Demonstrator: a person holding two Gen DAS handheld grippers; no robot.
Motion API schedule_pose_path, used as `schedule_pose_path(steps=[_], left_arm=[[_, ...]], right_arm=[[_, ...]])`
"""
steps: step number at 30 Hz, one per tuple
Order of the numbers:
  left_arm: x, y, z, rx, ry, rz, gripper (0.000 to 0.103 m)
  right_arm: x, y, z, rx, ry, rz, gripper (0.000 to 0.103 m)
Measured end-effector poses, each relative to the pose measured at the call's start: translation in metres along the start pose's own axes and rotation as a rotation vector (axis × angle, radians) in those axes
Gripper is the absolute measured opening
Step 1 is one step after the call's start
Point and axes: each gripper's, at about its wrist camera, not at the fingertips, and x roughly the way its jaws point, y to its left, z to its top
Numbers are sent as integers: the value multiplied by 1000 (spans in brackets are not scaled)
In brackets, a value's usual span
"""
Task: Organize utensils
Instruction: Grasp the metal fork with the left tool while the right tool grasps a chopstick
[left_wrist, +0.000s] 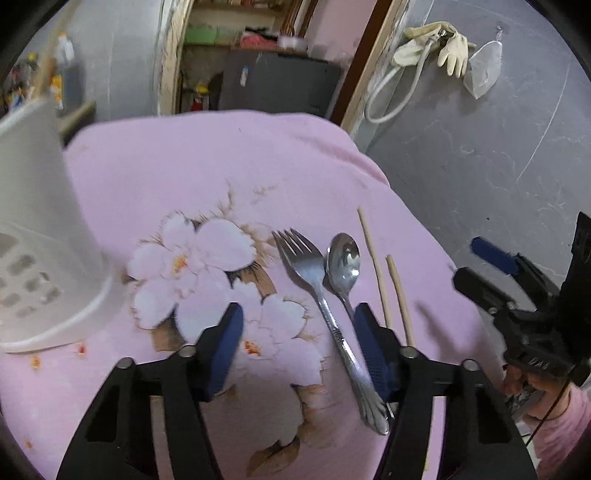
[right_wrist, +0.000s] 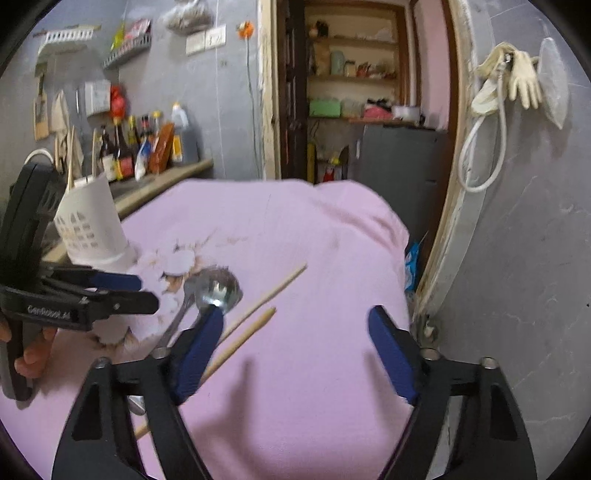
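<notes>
A steel fork (left_wrist: 314, 277), a steel spoon (left_wrist: 343, 258) and two wooden chopsticks (left_wrist: 399, 299) lie side by side on the pink flowered cloth (left_wrist: 221, 166). My left gripper (left_wrist: 299, 332) is open and empty, low over the cloth, with the fork handle between its fingers. My right gripper (right_wrist: 295, 328) is open and empty, right of the chopsticks (right_wrist: 255, 325) and spoon (right_wrist: 218, 286). A white slotted utensil holder (left_wrist: 40, 229) stands at the left; it also shows in the right wrist view (right_wrist: 92, 229).
The cloth-covered table ends at the right by a grey wall (left_wrist: 480, 147). A doorway with shelves (right_wrist: 354, 92) lies behind. A counter with bottles (right_wrist: 147, 147) runs at the back left. Gloves and a hose (right_wrist: 509, 81) hang on the wall.
</notes>
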Motion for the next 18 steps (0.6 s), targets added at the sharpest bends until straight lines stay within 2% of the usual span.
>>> schedule_pose_path(steps=[3, 8, 10, 14, 18], left_arm=[[8, 4, 5, -35, 30, -46, 40], [19, 13, 17, -82, 66, -75, 25], [23, 16, 22, -100, 79, -89, 20], [28, 18, 27, -106, 106, -135, 19], [29, 18, 29, -98, 118, -144, 16]], right_arm=[[8, 6, 0, -30, 47, 15, 51], [21, 16, -2, -52, 124, 68, 39], [26, 20, -3, -64, 154, 80, 38], [32, 27, -5, -87, 203, 87, 37], [36, 31, -6, -98, 236, 90, 38]])
